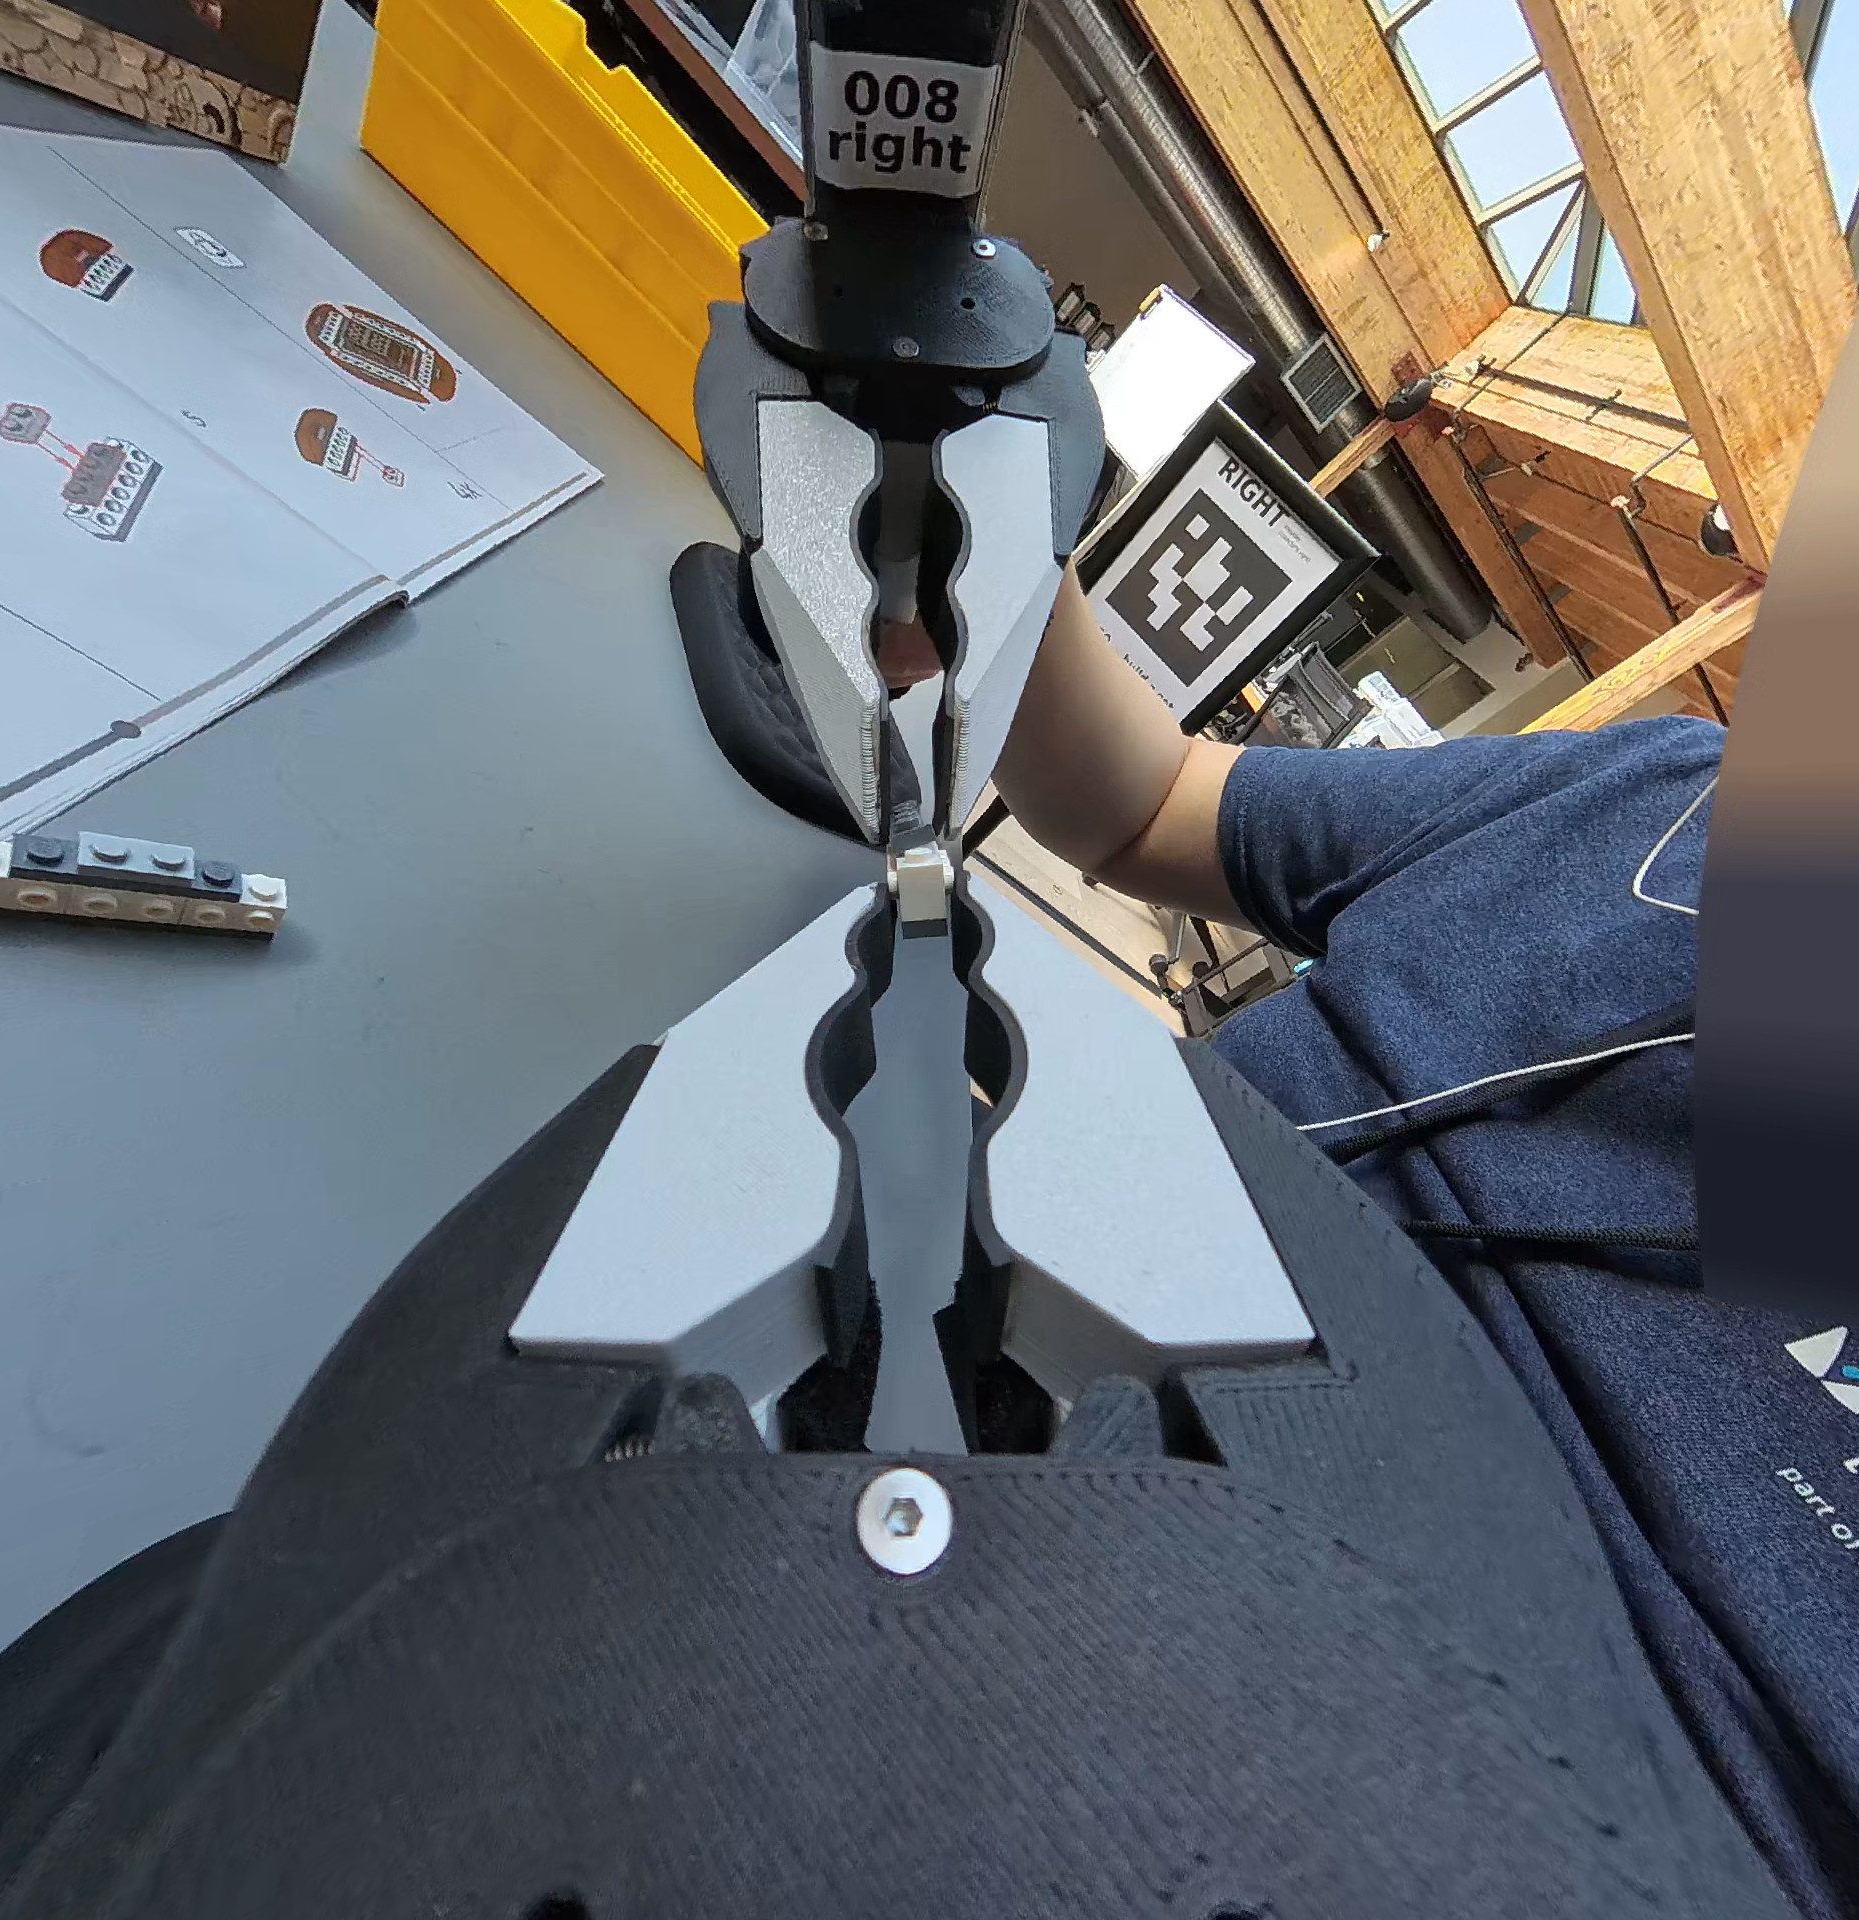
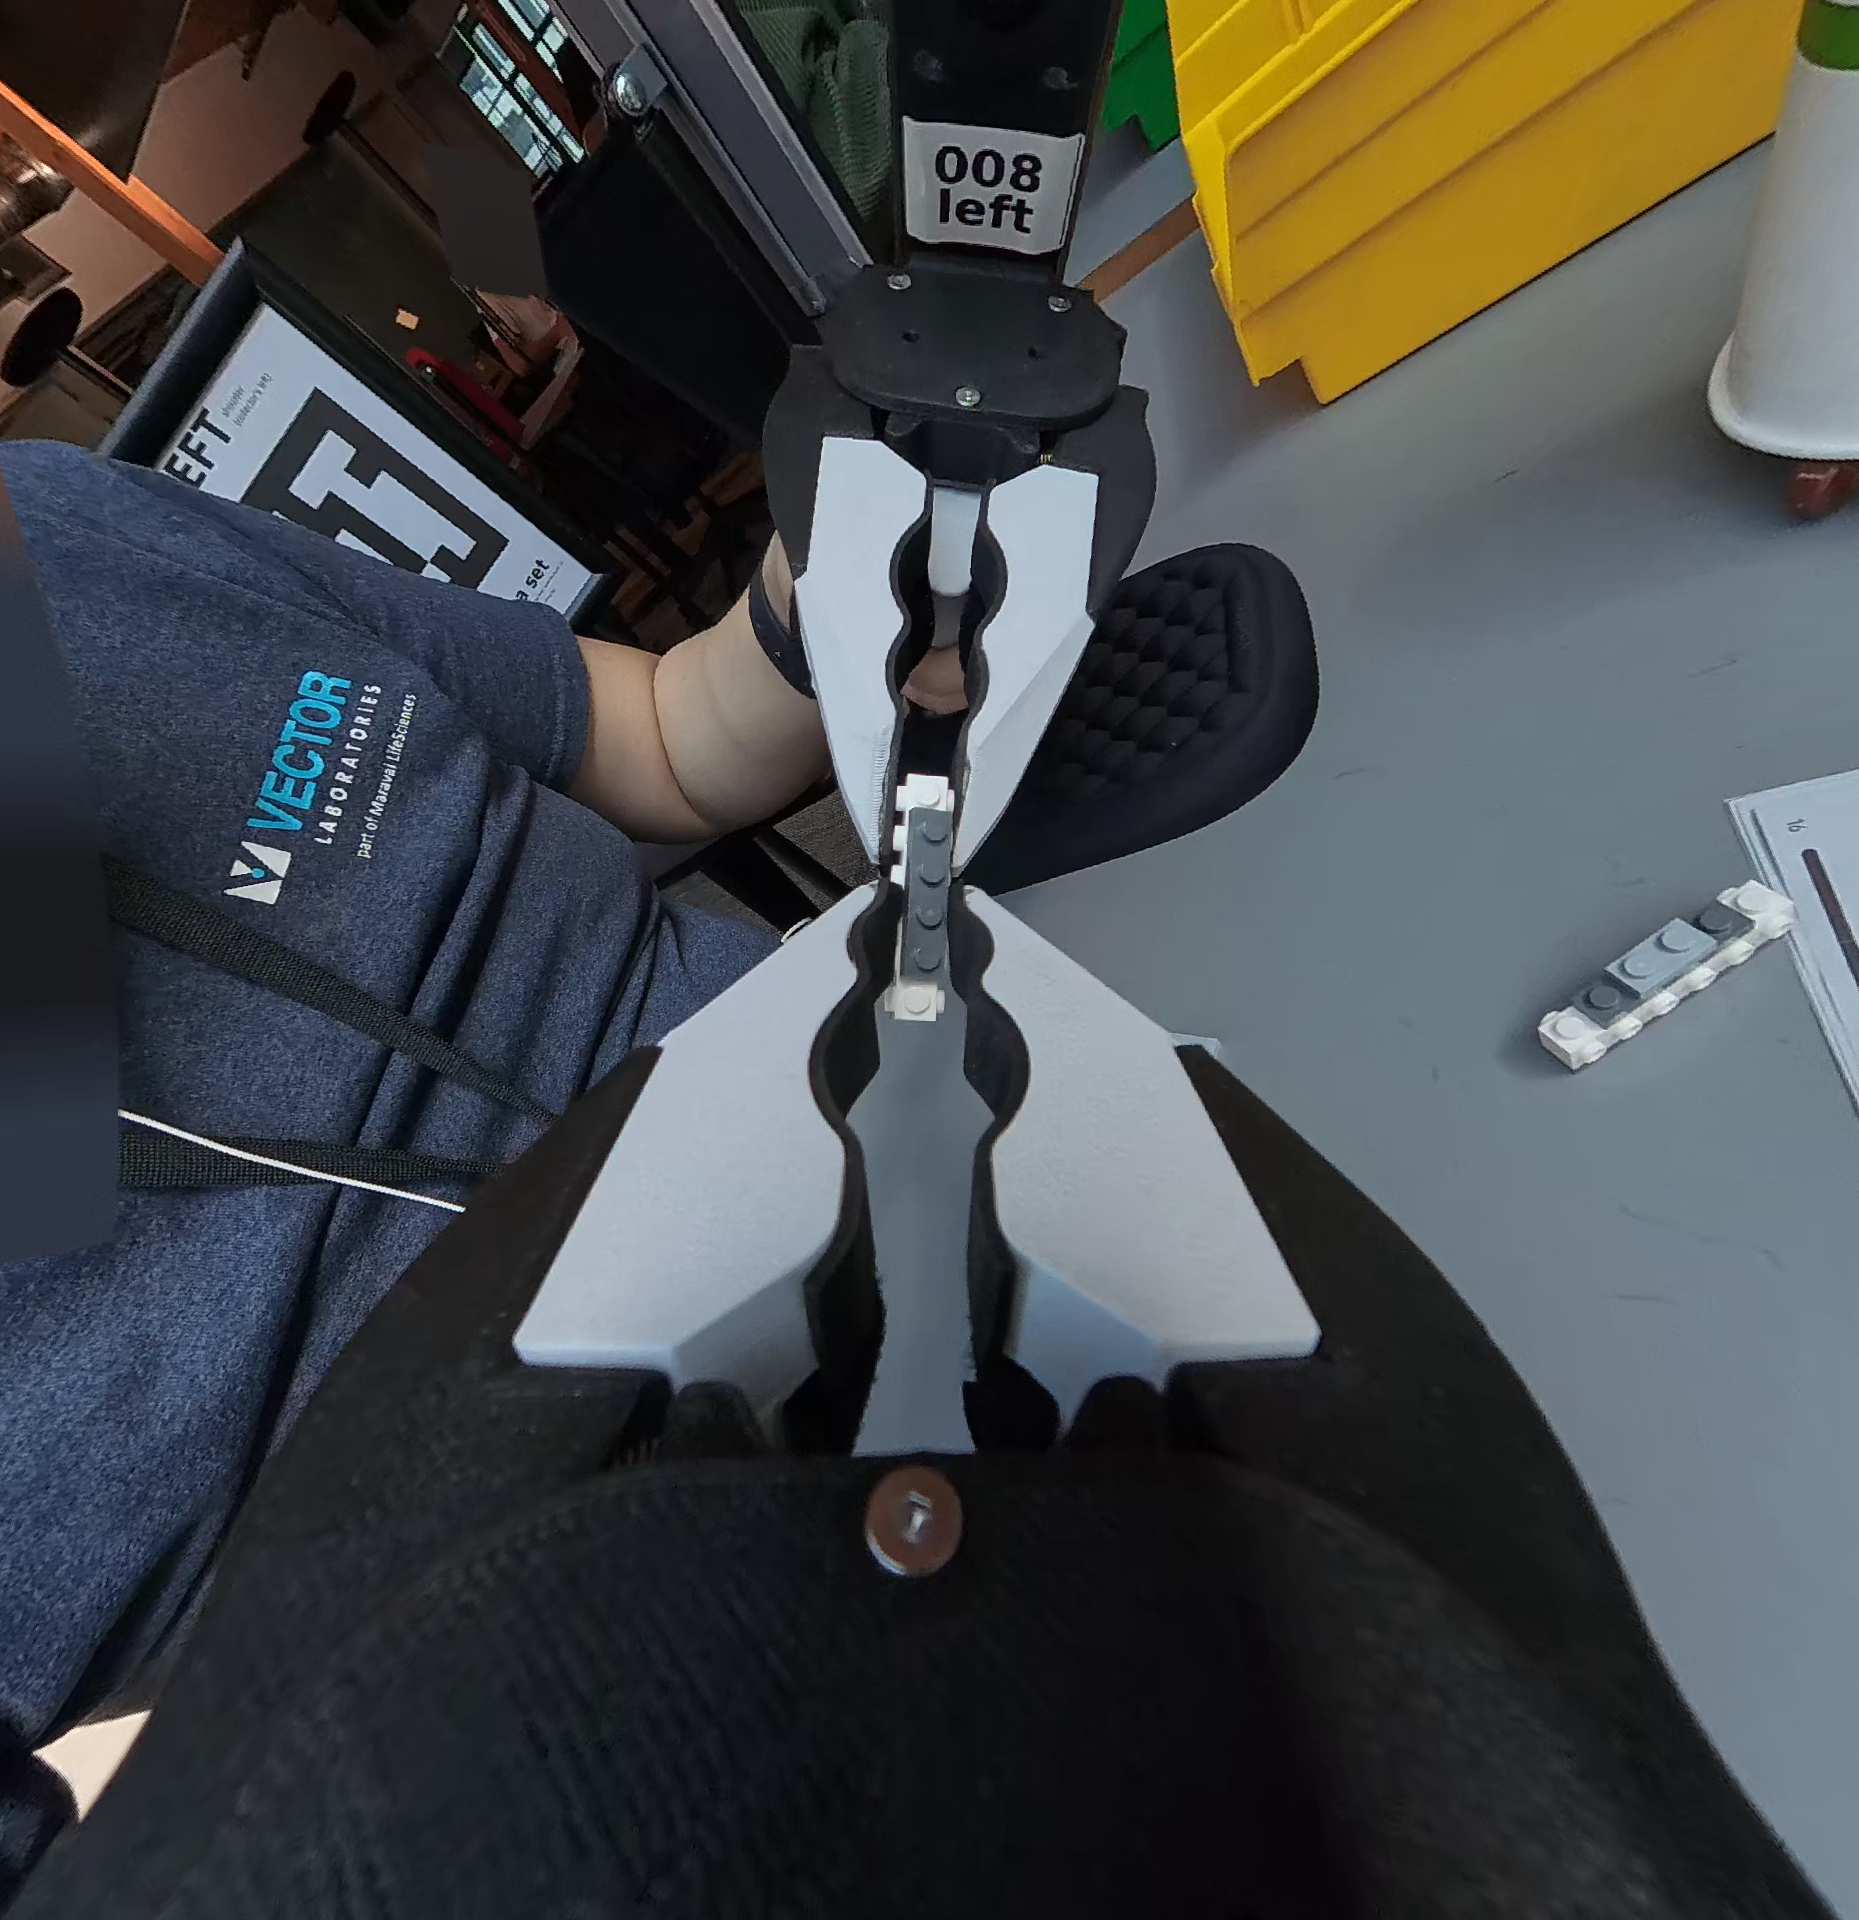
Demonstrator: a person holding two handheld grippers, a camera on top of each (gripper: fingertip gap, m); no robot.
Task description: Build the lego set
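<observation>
Both grippers' fingers (image 1: 920,914) (image 2: 920,935) pinching one brick strip (image 2: 927,904); grey table (image 1: 437,1091) (yellow bins (image 1: 551,177) behind)

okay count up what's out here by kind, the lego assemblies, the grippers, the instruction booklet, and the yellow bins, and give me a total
Lego assemblies: 2, the held strip and the strip on the table
Hand-held grippers: 2, left hand-held gripper and right hand-held gripper
Instruction booklet: 1
Yellow bins: 1 stack, number of bins unclear
Total: 6
</observation>
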